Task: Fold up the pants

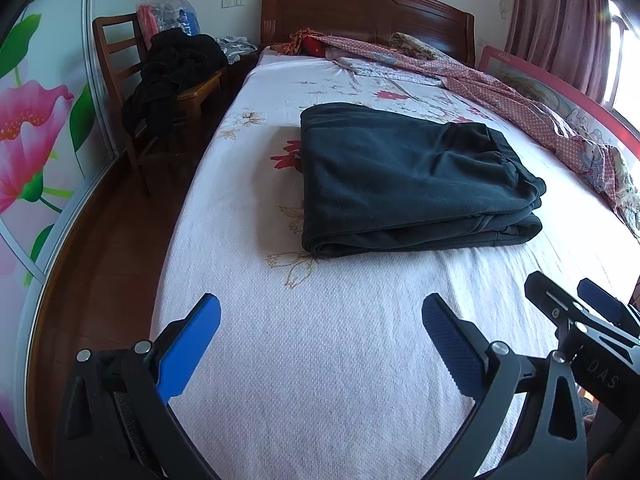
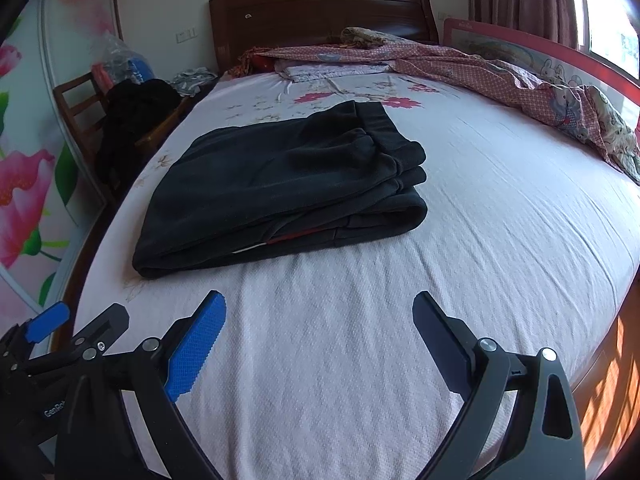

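Note:
Dark pants point(image 1: 404, 176) lie folded into a thick rectangular stack on the white floral bed sheet point(image 1: 320, 360); in the right wrist view the pants point(image 2: 280, 188) show stacked layers with a red and white stripe at the near edge. My left gripper point(image 1: 320, 316) hovers open above bare sheet, well short of the stack, holding nothing. My right gripper point(image 2: 319, 312) is likewise open and empty, close beside the left one. Each gripper shows at the edge of the other's view: the right gripper point(image 1: 576, 300), the left gripper point(image 2: 80, 322).
A wooden headboard point(image 1: 360, 8) and a crumpled pink quilt point(image 1: 500, 80) sit at the far end and right side, along a pink bed rail point(image 2: 540, 52). A wooden chair point(image 1: 132, 92) piled with black clothes stands left of the bed, beside a flowered wardrobe door point(image 1: 36, 120).

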The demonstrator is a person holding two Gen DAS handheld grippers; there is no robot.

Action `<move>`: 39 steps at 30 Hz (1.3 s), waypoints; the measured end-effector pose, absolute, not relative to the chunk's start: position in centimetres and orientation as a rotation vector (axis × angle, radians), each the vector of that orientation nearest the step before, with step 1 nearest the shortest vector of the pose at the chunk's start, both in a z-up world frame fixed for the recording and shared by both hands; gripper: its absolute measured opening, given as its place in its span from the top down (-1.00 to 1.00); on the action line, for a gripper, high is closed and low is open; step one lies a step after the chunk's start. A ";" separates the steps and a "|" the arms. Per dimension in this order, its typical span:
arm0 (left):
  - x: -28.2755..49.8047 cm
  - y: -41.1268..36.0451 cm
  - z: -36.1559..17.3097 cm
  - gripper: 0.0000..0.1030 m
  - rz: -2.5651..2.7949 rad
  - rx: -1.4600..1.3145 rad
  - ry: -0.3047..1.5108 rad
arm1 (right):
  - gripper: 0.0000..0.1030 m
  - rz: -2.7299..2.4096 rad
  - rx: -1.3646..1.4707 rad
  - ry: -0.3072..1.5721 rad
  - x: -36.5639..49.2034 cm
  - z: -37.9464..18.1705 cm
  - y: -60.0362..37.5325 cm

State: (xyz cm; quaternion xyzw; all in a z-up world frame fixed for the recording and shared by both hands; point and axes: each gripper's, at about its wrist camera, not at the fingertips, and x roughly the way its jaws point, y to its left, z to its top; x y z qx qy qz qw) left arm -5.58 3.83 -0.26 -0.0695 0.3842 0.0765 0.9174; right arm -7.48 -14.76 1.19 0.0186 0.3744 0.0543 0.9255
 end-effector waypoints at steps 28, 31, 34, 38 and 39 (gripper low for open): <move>-5.4 4.5 -0.5 -0.96 0.184 -0.177 0.802 | -0.82 0.111 0.045 0.780 -7.4 0.9 -14.9; -5.3 4.5 -0.4 -0.96 0.184 -0.178 0.801 | -0.82 0.112 0.043 0.780 -7.4 1.0 -14.9; -5.3 4.5 -0.4 -0.96 0.182 -0.178 0.801 | -0.82 0.113 0.041 0.780 -7.4 1.0 -14.8; -5.3 4.5 -0.4 -0.96 0.186 -0.176 0.800 | -0.82 0.113 0.041 0.779 -7.4 1.0 -14.8; -5.3 4.5 -0.4 -0.96 0.186 -0.176 0.800 | -0.82 0.112 0.042 0.778 -7.4 1.0 -14.8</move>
